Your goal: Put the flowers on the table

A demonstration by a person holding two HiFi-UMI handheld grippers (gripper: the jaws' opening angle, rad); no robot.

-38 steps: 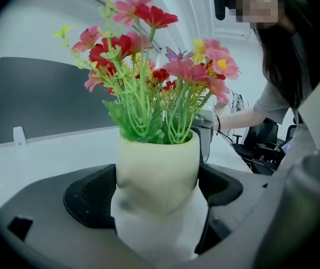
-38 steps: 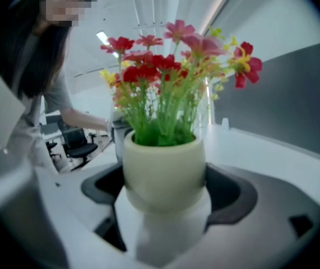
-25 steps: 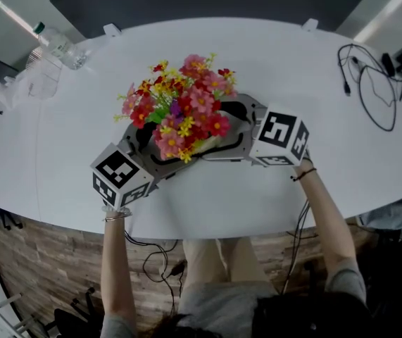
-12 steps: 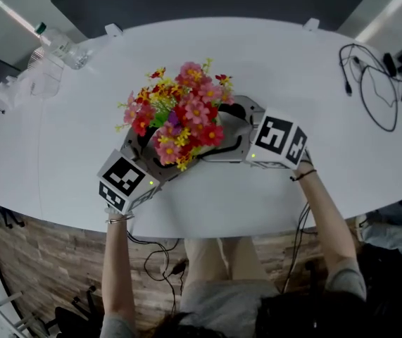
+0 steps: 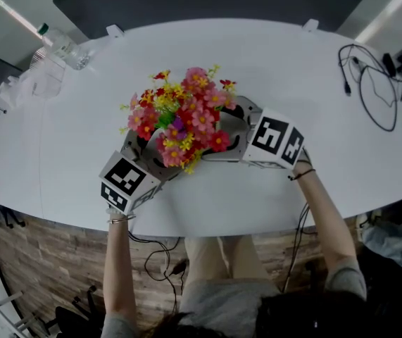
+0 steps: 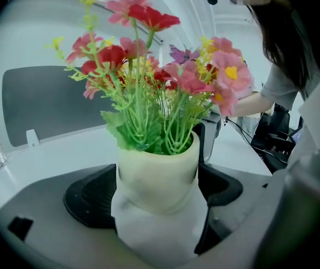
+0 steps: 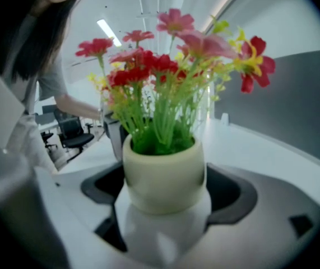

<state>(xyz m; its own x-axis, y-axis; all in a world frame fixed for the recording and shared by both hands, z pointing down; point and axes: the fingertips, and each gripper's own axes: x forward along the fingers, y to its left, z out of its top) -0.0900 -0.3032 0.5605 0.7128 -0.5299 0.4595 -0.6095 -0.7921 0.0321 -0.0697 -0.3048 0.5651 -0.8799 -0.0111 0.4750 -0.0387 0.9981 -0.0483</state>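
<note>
over the near half of the white oval table, just ahead of the person, a bunch of red, pink and yellow flowers stands upright in a cream pot. the left gripper comes in from the near left and the right gripper from the right, so the pot sits between the two tools. each gripper view shows that tool's dark padded jaws closed against opposite sides of the pot, low on its body, with the green stems rising straight above. both tools are clamped on the same pot, and neither is empty.

judging by this, the carrying is nearly over. the flowers are already above the tabletop, well apart from the water bottle at the far left and the cables at the far right. none of the views shows clearly whether the pot's base touches the surface, because the blooms hide it from above. what seems left is to settle the pot, let both pairs of jaws part, and draw the tools back without tipping it.
</note>
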